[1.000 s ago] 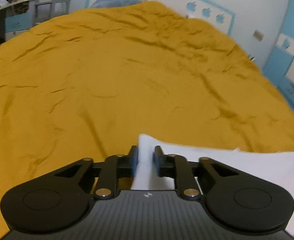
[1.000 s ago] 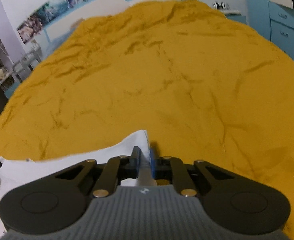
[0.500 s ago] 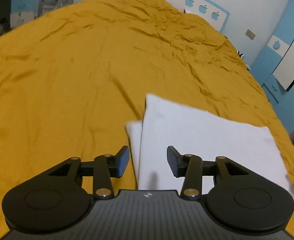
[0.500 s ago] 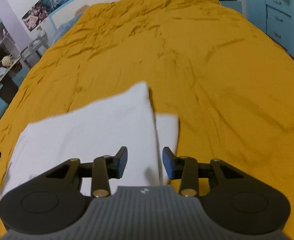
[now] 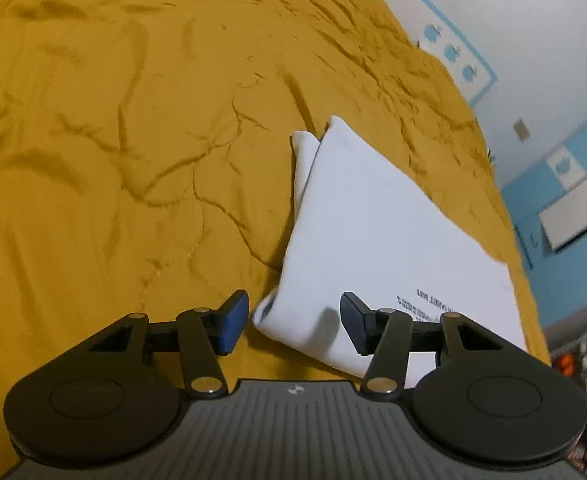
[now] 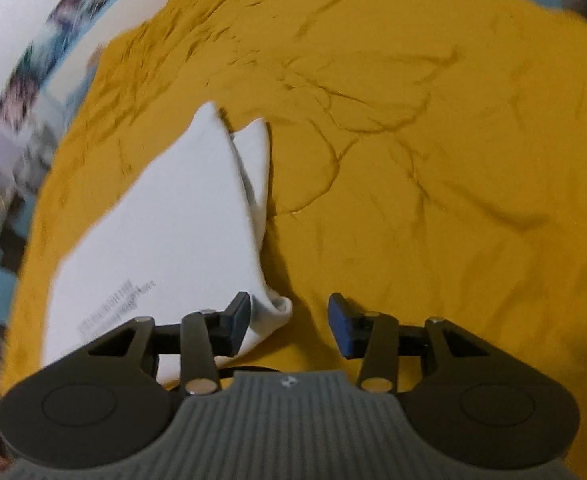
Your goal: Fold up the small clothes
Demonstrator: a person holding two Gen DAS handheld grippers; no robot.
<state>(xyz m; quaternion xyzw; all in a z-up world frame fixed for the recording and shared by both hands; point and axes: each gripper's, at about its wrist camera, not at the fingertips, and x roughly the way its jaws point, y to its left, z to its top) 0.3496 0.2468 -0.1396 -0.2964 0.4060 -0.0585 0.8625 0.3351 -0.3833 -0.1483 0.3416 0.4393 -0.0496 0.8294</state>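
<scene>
Two grippers hover over a folded white garment (image 5: pixel 377 236) lying flat on the mustard bedspread (image 5: pixel 113 140). To the garment's left, the left gripper (image 5: pixel 295 322) has its jaws spread wide and empty, above the garment's near left corner. Small printed text shows near the garment's near edge. At the garment's right side, the right gripper (image 6: pixel 289 322) also stands with jaws wide apart, holding nothing, its left finger just beside the garment's near right corner (image 6: pixel 277 308).

We saw each hand-held gripper (image 5: pixel 293 322) (image 6: pixel 289 320) as black linkage arms with silver screws, blue-faced pads (image 5: pixel 229 326), round black discs, and a ribbed grey body.
</scene>
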